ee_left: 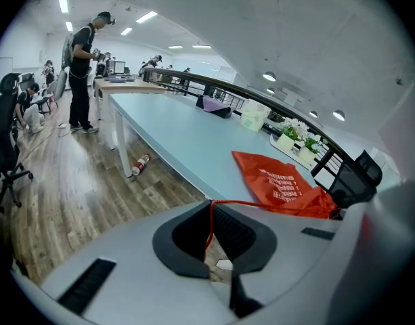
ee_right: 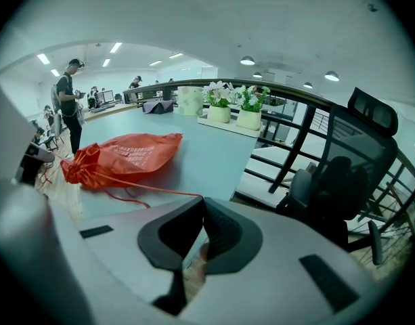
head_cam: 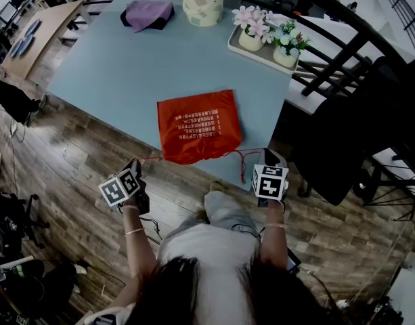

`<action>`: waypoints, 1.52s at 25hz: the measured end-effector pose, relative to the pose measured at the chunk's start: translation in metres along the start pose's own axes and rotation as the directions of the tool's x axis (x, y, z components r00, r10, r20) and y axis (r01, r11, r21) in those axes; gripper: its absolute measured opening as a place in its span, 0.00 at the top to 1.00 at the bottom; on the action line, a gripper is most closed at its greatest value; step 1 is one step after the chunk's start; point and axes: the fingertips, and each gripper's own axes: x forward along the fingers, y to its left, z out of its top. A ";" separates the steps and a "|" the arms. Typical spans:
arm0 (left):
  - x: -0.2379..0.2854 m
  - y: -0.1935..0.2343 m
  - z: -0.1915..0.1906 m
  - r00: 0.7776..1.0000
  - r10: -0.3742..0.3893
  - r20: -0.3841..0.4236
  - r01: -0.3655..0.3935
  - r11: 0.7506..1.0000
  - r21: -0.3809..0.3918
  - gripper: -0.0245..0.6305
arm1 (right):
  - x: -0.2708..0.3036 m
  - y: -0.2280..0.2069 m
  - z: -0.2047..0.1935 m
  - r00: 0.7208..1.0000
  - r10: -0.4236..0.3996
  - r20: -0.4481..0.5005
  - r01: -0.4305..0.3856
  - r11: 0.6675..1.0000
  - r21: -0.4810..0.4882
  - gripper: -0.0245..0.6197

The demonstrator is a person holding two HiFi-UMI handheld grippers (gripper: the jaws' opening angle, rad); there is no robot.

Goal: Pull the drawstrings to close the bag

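looking nearly done: red bag (head_cam: 199, 126) lies at the counter's (head_cam: 126, 66) 6 o'clock edge, mouth bunched tight. left tool (ee_left: 210, 212) and right tool (ee_right: 199, 205) each clamp a drawstring (ee_left: 268, 204), running out toward 8 and 4 o'clock. maybe one last tug left.

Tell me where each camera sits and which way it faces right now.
Head view: on the person's head, looking steeply down at the red bag on the table; forearms, left gripper and right gripper show.
Left gripper view: on the left gripper, facing the bag; its shut jaws pinch the left drawstring.
Right gripper view: on the right gripper, facing the bag; its shut jaws pinch the right drawstring.
All share the bag.
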 end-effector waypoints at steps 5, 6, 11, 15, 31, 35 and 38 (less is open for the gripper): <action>0.001 -0.001 -0.002 1.000 -0.007 0.000 0.007 1.000 0.020 0.94 | 0.003 0.006 0.005 1.000 0.004 -0.003 -0.004 0.999 -0.035 0.92; 0.002 -0.003 -0.001 1.000 -0.018 0.004 0.018 0.999 0.031 0.94 | 0.003 0.008 0.006 1.000 0.006 -0.007 -0.006 0.999 -0.041 0.92; 0.001 -0.009 -0.002 0.998 -0.058 -0.002 0.058 0.995 0.085 0.94 | 0.004 0.016 0.008 0.999 0.032 -0.012 -0.032 0.999 -0.014 0.92; 0.003 -0.009 -0.008 0.997 -0.069 -0.026 0.071 0.992 0.100 0.93 | 0.004 0.024 0.001 0.997 0.062 -0.036 -0.062 0.998 -0.002 0.92; 0.000 -0.026 -0.049 0.974 -0.162 -0.159 0.188 0.968 0.168 0.93 | -0.003 0.069 -0.034 0.972 0.192 -0.136 -0.195 0.981 -0.010 0.92; -0.002 -0.030 -0.056 0.969 -0.178 -0.173 0.208 0.962 0.178 0.93 | -0.006 0.073 -0.042 0.969 0.198 -0.150 -0.202 0.979 -0.006 0.92; -0.004 -0.032 -0.061 0.964 -0.190 -0.188 0.225 0.957 0.184 0.93 | -0.010 0.076 -0.048 0.967 0.200 -0.158 -0.203 0.979 -0.001 0.91</action>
